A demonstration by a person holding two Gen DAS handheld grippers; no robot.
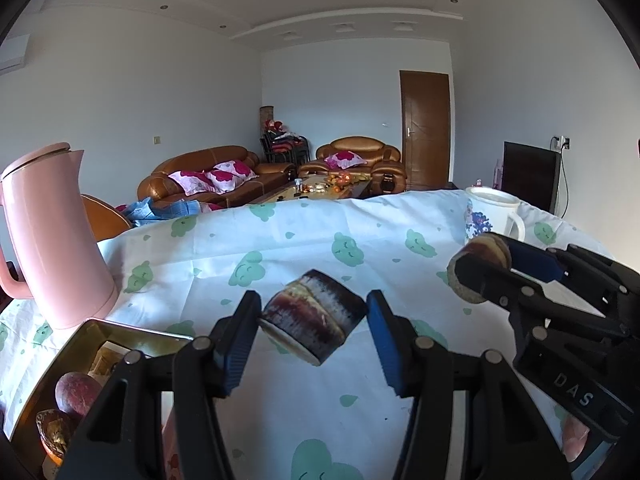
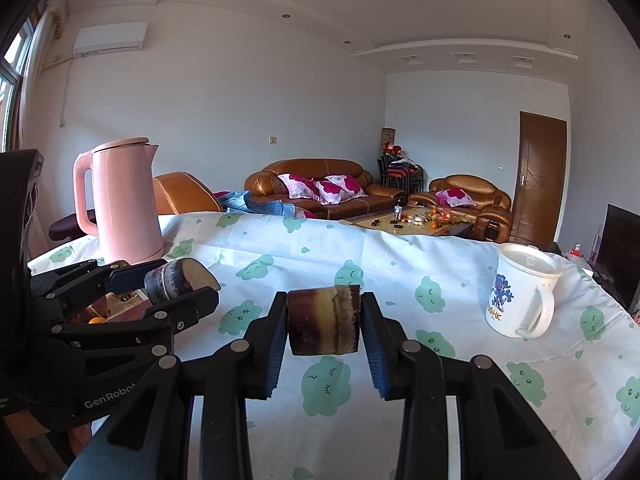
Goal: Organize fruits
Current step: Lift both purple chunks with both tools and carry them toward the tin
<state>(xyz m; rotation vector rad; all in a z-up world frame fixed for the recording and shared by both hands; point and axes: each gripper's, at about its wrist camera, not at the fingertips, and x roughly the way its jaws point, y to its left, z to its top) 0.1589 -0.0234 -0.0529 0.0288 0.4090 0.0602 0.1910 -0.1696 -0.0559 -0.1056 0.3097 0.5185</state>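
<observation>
Left gripper point(image 1: 312, 326) pinches a cane chunk point(image 1: 314, 316) beside the kettle point(image 1: 56, 236); right gripper point(image 2: 324, 324) pinches another chunk point(image 2: 323, 320), farther from it.

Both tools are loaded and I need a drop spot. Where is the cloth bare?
The tablecloth is bare between the pink kettle and the white mug, ahead of both tools. Crowded at the left: the metal tin beside the kettle already holds fruit.

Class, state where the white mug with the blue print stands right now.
The white mug stands upright on the cloud-print tablecloth, on the right side of the right wrist view, beyond and right of the right gripper.
</observation>
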